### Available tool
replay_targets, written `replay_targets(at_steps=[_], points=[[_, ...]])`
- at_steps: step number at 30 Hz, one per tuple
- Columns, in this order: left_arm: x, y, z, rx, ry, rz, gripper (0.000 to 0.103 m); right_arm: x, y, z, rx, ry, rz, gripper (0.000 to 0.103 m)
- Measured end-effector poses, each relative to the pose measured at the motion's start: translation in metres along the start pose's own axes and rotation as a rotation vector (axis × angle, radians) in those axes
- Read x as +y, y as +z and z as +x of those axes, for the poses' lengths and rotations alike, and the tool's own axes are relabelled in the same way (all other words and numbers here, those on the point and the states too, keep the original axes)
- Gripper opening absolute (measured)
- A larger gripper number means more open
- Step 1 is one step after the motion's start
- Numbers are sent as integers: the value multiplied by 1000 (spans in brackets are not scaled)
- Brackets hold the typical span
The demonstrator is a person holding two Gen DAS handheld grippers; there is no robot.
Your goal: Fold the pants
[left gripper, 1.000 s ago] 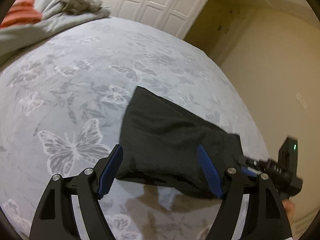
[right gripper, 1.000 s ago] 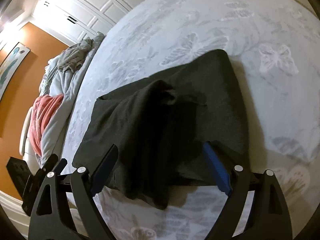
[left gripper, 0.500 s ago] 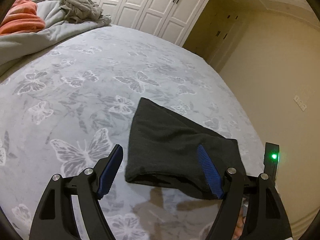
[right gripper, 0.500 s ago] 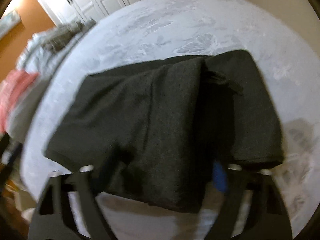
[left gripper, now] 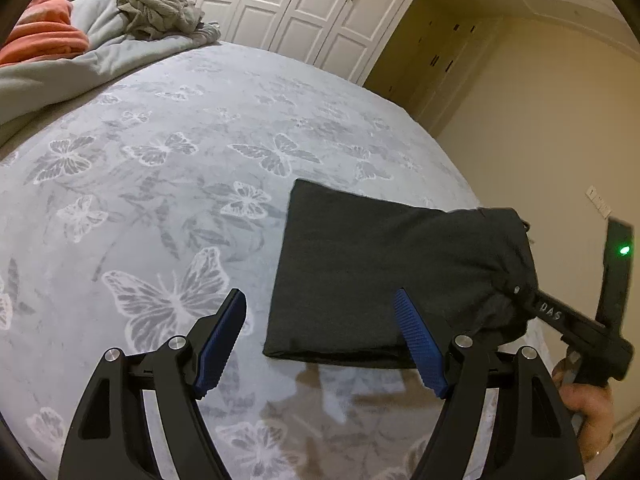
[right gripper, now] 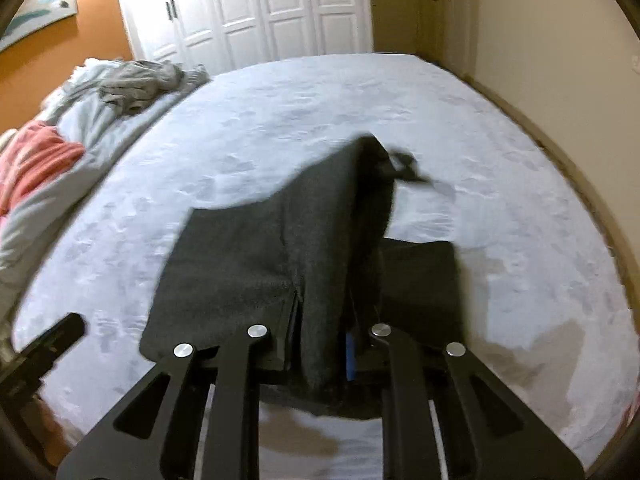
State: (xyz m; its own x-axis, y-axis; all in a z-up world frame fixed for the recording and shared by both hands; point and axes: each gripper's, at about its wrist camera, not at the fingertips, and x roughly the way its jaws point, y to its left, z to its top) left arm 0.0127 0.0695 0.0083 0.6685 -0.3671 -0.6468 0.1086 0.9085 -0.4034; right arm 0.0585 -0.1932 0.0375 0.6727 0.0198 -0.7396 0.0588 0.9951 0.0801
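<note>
Black pants (left gripper: 360, 276) lay folded on the butterfly-print bedspread (left gripper: 168, 184) in the left wrist view — the left gripper (left gripper: 320, 328) hovered over their near edge, jaws spread and empty. From the right wrist, the right gripper (right gripper: 316, 344) pinched the pants (right gripper: 280, 264), lifting one side — the picture blurred.

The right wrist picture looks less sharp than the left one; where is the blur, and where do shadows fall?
Right wrist view: motion blur smears the pants and bedspread, hiding its butterfly print; the right tool stays crisp. Left wrist view: sharp, butterflies clear, a dark shadow on the bedspread under the pants' near edge; fisheye bends the bed edge in both.
</note>
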Motion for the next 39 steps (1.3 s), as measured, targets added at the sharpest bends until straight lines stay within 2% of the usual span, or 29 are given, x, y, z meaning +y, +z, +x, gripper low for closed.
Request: replay_targets(at_steps=[2, 4, 9, 11, 14, 18, 19, 20, 22, 23, 25, 27, 28, 29, 30, 31, 33, 34, 35, 37, 39], points=[[-3, -2, 3, 4, 13, 14, 74, -22, -16, 31, 107, -50, 9, 18], [-5, -5, 7, 14, 21, 22, 74, -43, -41, 65, 213, -81, 38, 27], [-6, -12, 17, 43, 70, 58, 74, -46, -28, 29, 86, 1, 91, 29], [-1, -9, 19, 45, 78, 47, 74, -50, -19, 21, 67, 15, 81, 46], [6, -6, 21, 40, 71, 9, 74, -64, -11, 27, 72, 12, 113, 57], [9, -6, 27, 50, 60, -19, 74, -68, -2, 62, 147, 68, 154, 61], [9, -6, 28, 46, 63, -16, 74, -66, 0, 77, 170, 49, 135, 55], [9, -5, 28, 41, 68, -12, 74, -59, -1, 84, 182, 55, 118, 21], [9, -4, 27, 20, 73, -6, 74, -48, 5, 84, 155, 69, 69, 13], [10, -4, 25, 9, 74, -10, 74, -36, 15, 63, 59, 93, 12, 12], [12, -1, 23, -6, 67, -20, 74, -27, 26, 27, -73, 133, -48, 12], [14, 2, 26, -7, 66, -25, 74, -31, 27, 20, -127, 90, -101, 23], [15, 3, 30, 0, 58, -27, 76, -38, 25, 30, -109, 33, -119, 48], [15, 4, 33, 7, 54, -28, 77, -52, 19, 58, -9, -48, -123, 51], [16, 5, 37, 16, 57, -32, 78, -64, 13, 77, 81, -100, -108, 47], [17, 5, 41, 25, 60, -38, 78, -76, 6, 86, 137, -127, -78, 47], [17, 4, 51, 53, 49, -46, 78, -100, -1, 66, 97, -39, 43, 47], [18, 4, 57, 70, 34, -53, 78, -105, -1, 60, 93, -17, 81, 52], [18, 3, 62, 83, 14, -62, 78, -113, -2, 50, 88, 31, 142, 64], [19, 2, 73, 120, -35, -90, 80, -120, -9, 42, 83, 99, 213, 80], [26, -2, 92, 196, -101, -165, 81, -123, -22, 52, 154, 102, 246, 81]])
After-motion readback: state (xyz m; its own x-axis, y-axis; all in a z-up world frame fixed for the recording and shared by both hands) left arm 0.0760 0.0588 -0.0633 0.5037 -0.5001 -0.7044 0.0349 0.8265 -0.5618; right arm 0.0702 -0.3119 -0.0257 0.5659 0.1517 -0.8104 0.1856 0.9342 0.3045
